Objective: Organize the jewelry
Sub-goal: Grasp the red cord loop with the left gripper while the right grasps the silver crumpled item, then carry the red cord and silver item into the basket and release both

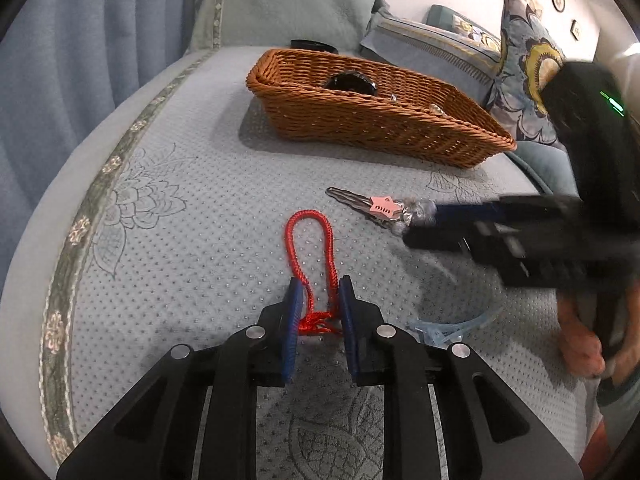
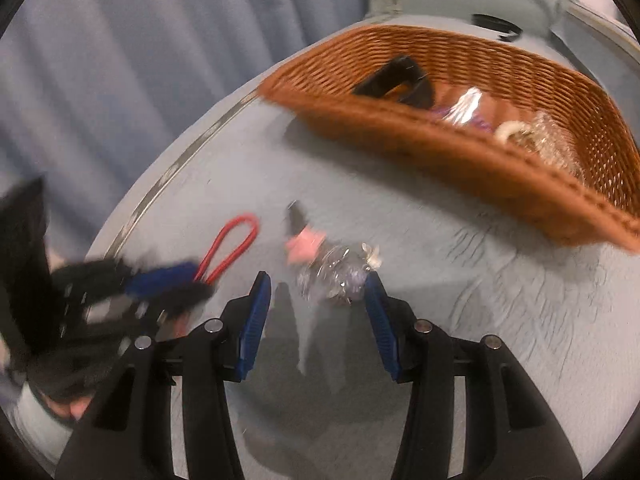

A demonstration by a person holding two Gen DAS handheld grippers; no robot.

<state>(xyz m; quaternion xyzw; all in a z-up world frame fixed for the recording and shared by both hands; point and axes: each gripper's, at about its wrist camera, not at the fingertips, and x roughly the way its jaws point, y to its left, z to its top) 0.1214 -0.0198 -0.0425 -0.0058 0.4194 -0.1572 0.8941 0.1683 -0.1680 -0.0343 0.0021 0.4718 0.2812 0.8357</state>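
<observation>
A red braided cord bracelet (image 1: 310,240) lies on the pale blue cover. My left gripper (image 1: 318,292) is shut on its knotted end, both strands pressed by the blue pads. In the right wrist view it is a blurred shape (image 2: 188,280) holding the red loop (image 2: 236,236). A silver hair clip with a pink star (image 1: 384,207) and a crinkly clear packet (image 2: 336,276) lie to the right. My right gripper (image 2: 316,280) stands open around that packet, which sits close to the right pad. The left wrist view shows it (image 1: 418,224) reaching in from the right.
A brown wicker basket (image 1: 360,128) stands behind, holding a black clip (image 2: 396,80) and clear packets (image 2: 464,108). A light blue hair claw (image 1: 448,328) lies right of my left gripper. A black round thing (image 1: 314,45) sits behind the basket. Pillows (image 1: 520,72) are at back right.
</observation>
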